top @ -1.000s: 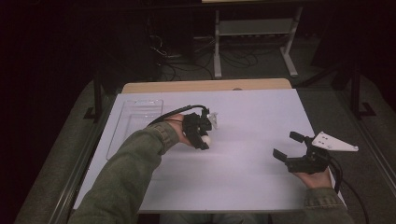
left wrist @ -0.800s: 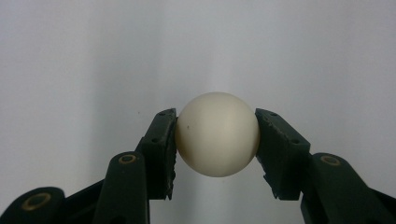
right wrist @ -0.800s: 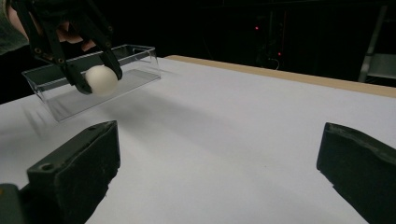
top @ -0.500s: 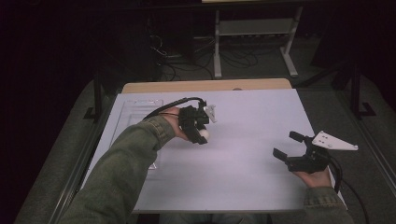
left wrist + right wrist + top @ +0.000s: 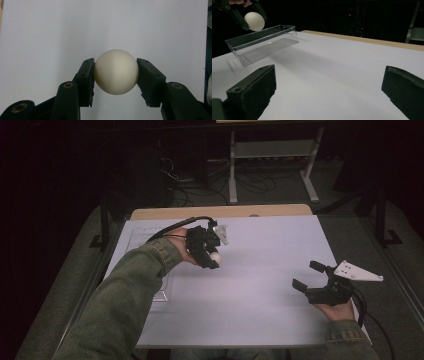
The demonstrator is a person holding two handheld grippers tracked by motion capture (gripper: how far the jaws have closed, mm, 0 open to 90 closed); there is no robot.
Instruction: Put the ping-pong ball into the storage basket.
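A white ball (image 5: 116, 71) is clamped between the black jaws of my left gripper (image 5: 116, 75), above the white table. In the high view that gripper (image 5: 210, 251) hangs left of the table's centre, with the ball (image 5: 215, 256) at its tip. It is just right of a clear plastic box (image 5: 139, 236). From the right gripper view the ball (image 5: 254, 21) hangs above the box's (image 5: 262, 42) near end. My right gripper (image 5: 312, 277) rests low near the table's right edge, jaws wide apart with nothing between them (image 5: 329, 92).
The white table top (image 5: 270, 255) has a wooden strip (image 5: 220, 212) along its far edge. My left sleeve (image 5: 125, 295) covers part of the clear box. Beyond the table stand a metal rack (image 5: 272, 150) and loose cables on a dark floor.
My left gripper has drifted slightly farther away and up with the ball still held. The right gripper has stayed put.
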